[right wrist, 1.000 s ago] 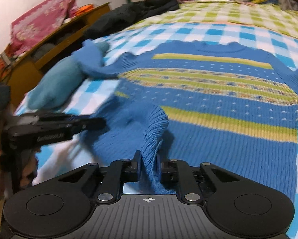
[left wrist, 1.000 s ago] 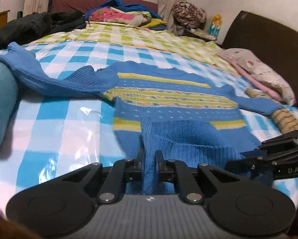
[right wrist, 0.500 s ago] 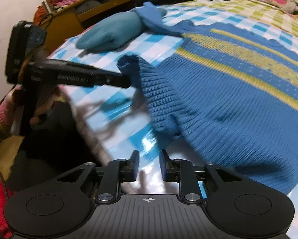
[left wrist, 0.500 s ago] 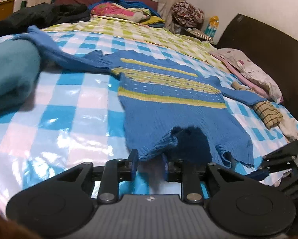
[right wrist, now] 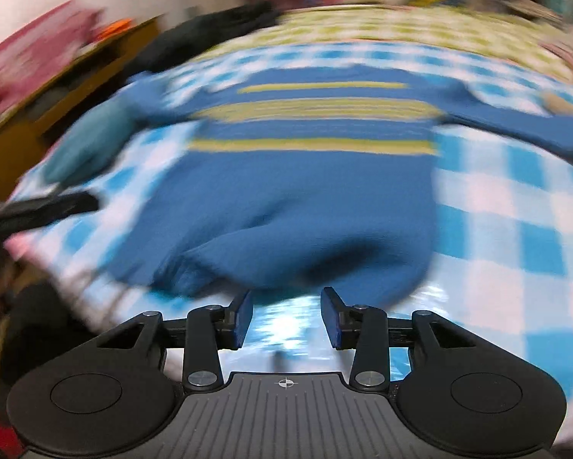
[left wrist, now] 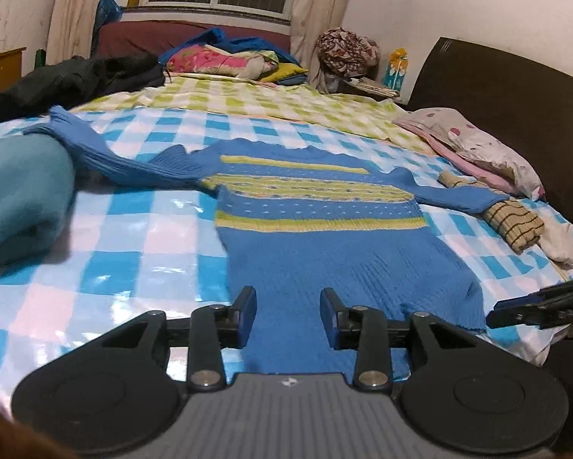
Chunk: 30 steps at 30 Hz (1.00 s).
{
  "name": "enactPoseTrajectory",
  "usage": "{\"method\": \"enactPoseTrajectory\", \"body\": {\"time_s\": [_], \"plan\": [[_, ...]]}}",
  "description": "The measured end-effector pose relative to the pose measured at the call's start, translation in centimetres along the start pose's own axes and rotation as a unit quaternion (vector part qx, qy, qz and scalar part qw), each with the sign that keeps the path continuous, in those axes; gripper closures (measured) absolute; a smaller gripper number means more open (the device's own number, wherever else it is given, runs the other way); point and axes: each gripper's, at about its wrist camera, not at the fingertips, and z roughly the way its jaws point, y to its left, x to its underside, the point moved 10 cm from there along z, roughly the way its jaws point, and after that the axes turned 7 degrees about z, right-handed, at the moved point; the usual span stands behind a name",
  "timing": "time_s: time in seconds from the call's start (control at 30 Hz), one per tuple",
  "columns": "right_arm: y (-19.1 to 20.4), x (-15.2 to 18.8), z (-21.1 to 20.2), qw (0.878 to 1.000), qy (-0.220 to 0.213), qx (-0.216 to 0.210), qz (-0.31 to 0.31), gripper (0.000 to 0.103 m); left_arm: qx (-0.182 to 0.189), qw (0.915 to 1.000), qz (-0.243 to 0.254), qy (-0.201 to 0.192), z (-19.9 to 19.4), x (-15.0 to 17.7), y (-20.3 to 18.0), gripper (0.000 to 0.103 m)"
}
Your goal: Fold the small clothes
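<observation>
A blue knitted sweater (left wrist: 324, 229) with yellow-green stripes lies spread flat on the blue-and-white checked bed cover (left wrist: 106, 237), sleeves out to both sides. It also shows, blurred, in the right wrist view (right wrist: 305, 191). My left gripper (left wrist: 288, 315) is open and empty, with its fingers over the sweater's hem. My right gripper (right wrist: 286, 317) is open and empty just in front of the rumpled hem. The right gripper's fingers show at the right edge of the left wrist view (left wrist: 539, 306); the left gripper's fingers show at the left of the right wrist view (right wrist: 45, 206).
A teal folded garment (left wrist: 15, 199) lies at the left. A striped yellow cloth (left wrist: 516, 222) and a pink-white pillow (left wrist: 485, 149) lie at the right by the dark headboard (left wrist: 516, 103). Black clothes (left wrist: 76, 80) and bedding pile up at the back. A wooden cabinet (right wrist: 38, 114) stands left.
Both grippers held the sweater's hem a second ago, pulled it toward the bed's near edge, let it go and opened wide. The sweater now lies flat and stretched out.
</observation>
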Motion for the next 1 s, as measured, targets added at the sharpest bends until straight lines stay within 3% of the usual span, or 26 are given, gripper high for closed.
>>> {"method": "enactPoseTrajectory", "body": {"time_s": [0.2, 0.37, 0.43, 0.47, 0.5, 0.53, 0.73, 0.83, 1.0], "plan": [[-4.7, 0.0, 2.6, 0.993, -0.001, 0.052, 0.108, 0.064, 0.016, 0.9994, 0.015, 0.025, 3.1, 1.1, -2.9, 0.062], [-5.8, -0.1, 3.5, 0.983, -0.013, 0.022, 0.180, 0.064, 0.016, 0.9989, 0.010, 0.043, 4.3, 1.7, -3.7, 0.061], [-5.9, -0.1, 3.9, 0.983, -0.015, 0.013, 0.185, 0.070, 0.017, 0.9985, 0.013, 0.050, 4.6, 1.9, -4.0, 0.061], [-5.7, -0.1, 3.8, 0.983, -0.015, 0.011, 0.184, 0.076, 0.016, 0.9984, 0.016, 0.052, 4.6, 2.0, -4.1, 0.061], [-5.7, -0.2, 3.8, 0.983, -0.013, 0.011, 0.181, 0.089, 0.015, 0.9983, 0.019, 0.053, 4.6, 2.0, -4.2, 0.061], [-6.0, -0.1, 3.8, 0.984, -0.007, 0.015, 0.178, 0.091, 0.016, 0.9982, 0.021, 0.054, 4.6, 1.9, -4.4, 0.061], [-8.0, 0.6, 1.3, 0.985, -0.009, 0.031, 0.172, 0.096, 0.024, 0.9975, 0.040, 0.052, 4.6, 1.3, -5.9, 0.060], [-9.4, 1.1, -0.3, 0.984, -0.014, 0.045, 0.174, 0.097, 0.027, 0.9961, 0.061, 0.058, 5.1, 1.4, -6.9, 0.055], [-11.2, 1.8, -1.2, 0.982, -0.013, 0.076, 0.171, 0.098, 0.032, 0.9908, 0.087, 0.099, 6.7, 3.3, -8.0, 0.053]]}}
